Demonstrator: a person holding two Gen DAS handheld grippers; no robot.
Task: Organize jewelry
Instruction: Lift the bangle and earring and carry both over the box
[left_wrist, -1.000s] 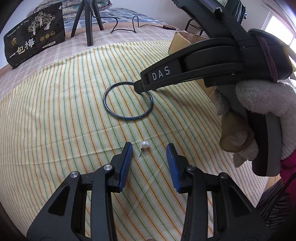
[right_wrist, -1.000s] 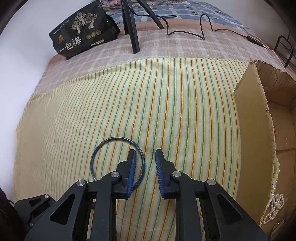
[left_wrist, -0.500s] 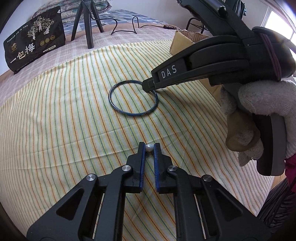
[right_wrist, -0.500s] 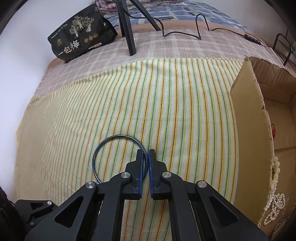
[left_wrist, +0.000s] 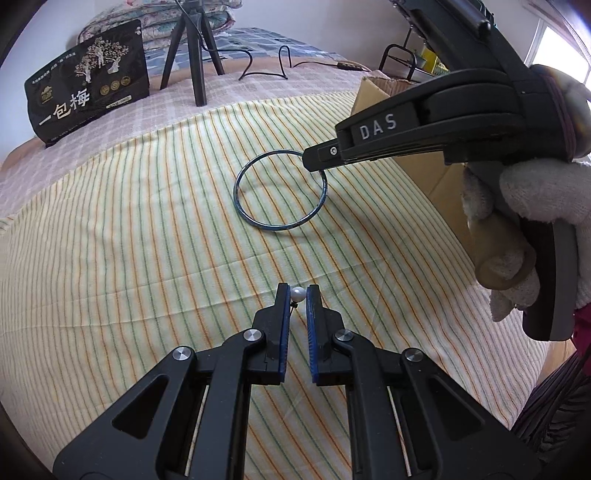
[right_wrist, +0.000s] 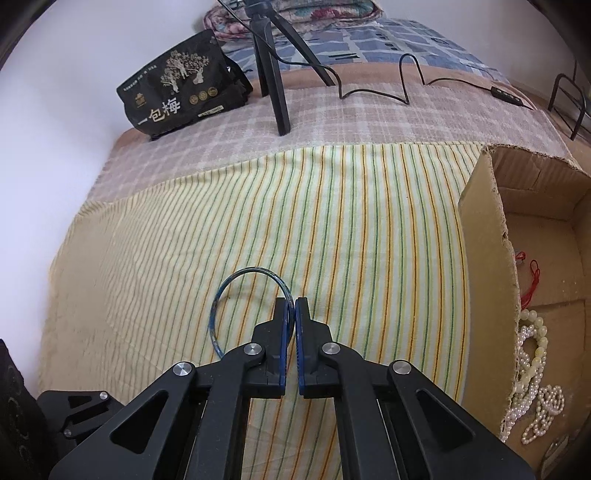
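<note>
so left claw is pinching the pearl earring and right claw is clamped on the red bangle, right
Not quite: the bangle is blue, not red, as the right wrist view shows, with the right claw clamped on its rim. The rest holds: the left wrist view shows the left claw pinching the pearl earring.
</note>
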